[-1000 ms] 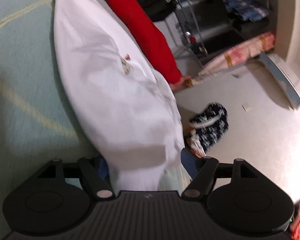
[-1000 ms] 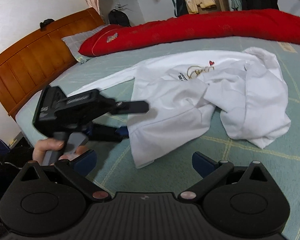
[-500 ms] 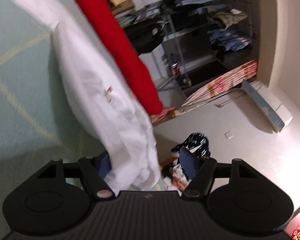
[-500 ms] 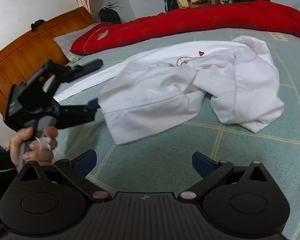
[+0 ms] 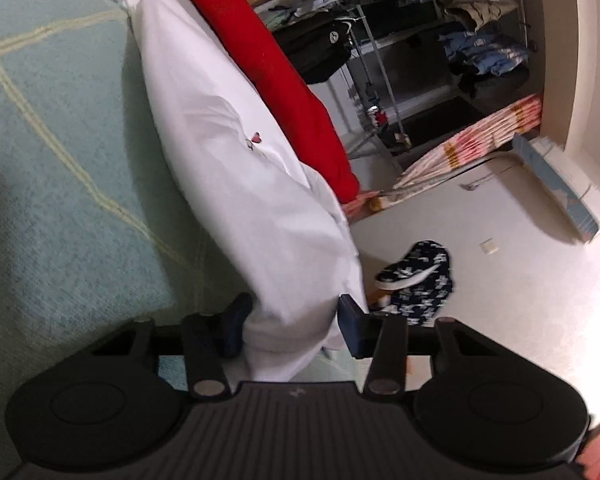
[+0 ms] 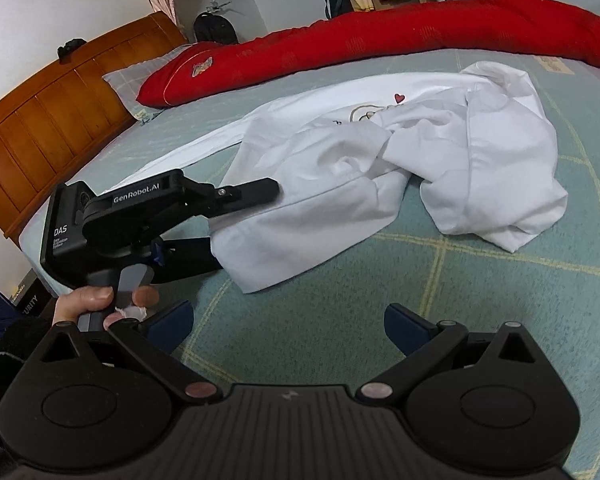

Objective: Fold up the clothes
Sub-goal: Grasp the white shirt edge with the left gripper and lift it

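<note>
I have the left claw (image 6: 216,236) pinching the near edge of the white shirt (image 6: 380,160); from the left wrist view the cloth runs straight down between its two blue pads (image 5: 350,328) and bunches there, so the grip looks firm. I think the hold sits at that hem edge because it gives me a straight line of fabric to pull flat or carry over the rest of the garment. A hand (image 6: 96,304) grips the handle of that tool low at the side of the bed (image 6: 340,320), which keeps the claw close to the sheet rather than hoisting the shirt high.

The right claw (image 6: 288,320) is spread wide with nothing between its pads, hanging over bare green bedsheet. The shirt lies ahead of it and slightly to its left, the nearest corner close but not touching; the far part of the shirt is heaped up in loose rumples to the right, with a small heart print (image 6: 399,98) showing near the top. One sleeve or side stretches away toward the wooden headboard (image 6: 48,120).

The shirt is not in any neat fold as it lies: part stretched, part crumpled. Behind it a red quilt (image 6: 380,44) lines the far edge of the bed, well apart from my working space. My guess is the free right claw is kept wide so it can take a second edge of the cloth.
</note>
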